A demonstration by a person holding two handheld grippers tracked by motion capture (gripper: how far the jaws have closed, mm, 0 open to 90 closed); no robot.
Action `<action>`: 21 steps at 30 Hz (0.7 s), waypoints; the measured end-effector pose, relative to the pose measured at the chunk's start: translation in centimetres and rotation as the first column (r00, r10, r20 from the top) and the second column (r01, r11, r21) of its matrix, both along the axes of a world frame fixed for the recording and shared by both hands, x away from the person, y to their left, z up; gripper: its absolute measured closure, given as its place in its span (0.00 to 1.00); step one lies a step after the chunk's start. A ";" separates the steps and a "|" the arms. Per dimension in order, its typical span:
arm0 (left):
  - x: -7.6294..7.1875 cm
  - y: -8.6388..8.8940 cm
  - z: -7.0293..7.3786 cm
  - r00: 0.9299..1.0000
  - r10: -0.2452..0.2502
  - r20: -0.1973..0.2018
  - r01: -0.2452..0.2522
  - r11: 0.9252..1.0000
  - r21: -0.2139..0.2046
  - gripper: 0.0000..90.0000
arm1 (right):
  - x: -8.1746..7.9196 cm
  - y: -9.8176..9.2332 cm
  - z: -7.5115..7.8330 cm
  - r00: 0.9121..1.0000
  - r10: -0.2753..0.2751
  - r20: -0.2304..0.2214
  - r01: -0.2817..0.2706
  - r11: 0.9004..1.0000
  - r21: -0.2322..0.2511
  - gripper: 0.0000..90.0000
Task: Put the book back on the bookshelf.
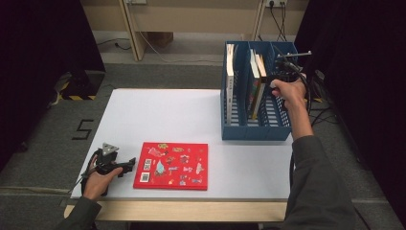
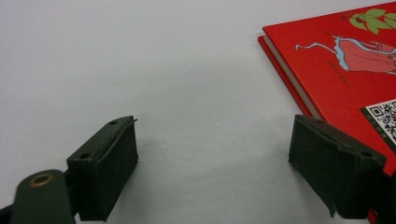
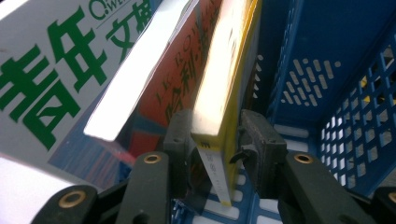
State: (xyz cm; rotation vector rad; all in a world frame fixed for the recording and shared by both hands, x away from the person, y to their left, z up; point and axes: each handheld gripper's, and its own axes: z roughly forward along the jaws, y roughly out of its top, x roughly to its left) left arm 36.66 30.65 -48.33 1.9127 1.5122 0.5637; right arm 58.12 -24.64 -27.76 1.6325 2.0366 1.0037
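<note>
Looking along the right gripper (image 3: pixel 217 140), we see its jaws slightly parted around a yellow book (image 3: pixel 224 93) standing in the blue file rack (image 3: pixel 327 60); one pad lies against the book, the other stands just clear of it. Left of it leans a red book (image 3: pixel 173 88) with partly legible lettering, and at upper left a white book (image 3: pixel 51 79) bears large green Chinese characters. In the high view the rack sits upper right. At lower centre the red picture book (image 1: pixel 171 166) with a QR code lies flat beside the left gripper (image 1: pixel 128 165), jaws spread wide, empty.
</note>
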 end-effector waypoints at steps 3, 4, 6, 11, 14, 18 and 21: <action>0.0 0.0 0.0 1.000 0.001 0.001 -0.001 1.000 0.002 0.16 | -0.2 -0.3 -0.3 1.000 -0.006 0.012 0.005 1.000 0.021 0.73; 0.0 0.0 0.0 1.000 0.000 0.002 0.000 1.000 0.003 0.16 | -0.2 -0.4 -0.4 1.000 -0.005 0.015 0.005 0.999 0.031 0.73; 0.0 0.0 0.0 1.000 0.001 0.002 -0.001 1.000 0.003 0.16 | -0.1 -0.4 -0.6 1.000 -0.005 0.018 0.004 0.999 0.044 0.76; 0.0 0.0 0.0 1.000 0.002 0.001 -0.002 1.000 0.002 0.16 | 0.1 -0.1 -1.2 0.999 -0.007 0.035 0.004 0.997 0.080 0.80; 0.0 0.0 0.0 1.000 0.002 0.000 -0.002 1.000 0.001 0.16 | 0.1 0.3 -1.2 1.000 0.004 0.028 -0.007 0.995 0.103 0.79; 0.0 0.0 0.0 1.000 0.001 0.001 -0.001 1.000 0.000 0.16 | 0.3 0.8 -1.4 1.000 0.015 0.027 -0.018 0.991 0.134 0.78; 0.0 0.0 0.0 1.000 0.001 0.000 -0.001 1.000 -0.001 0.16 | 0.3 0.7 -1.4 1.000 0.006 0.021 -0.009 0.987 0.158 0.78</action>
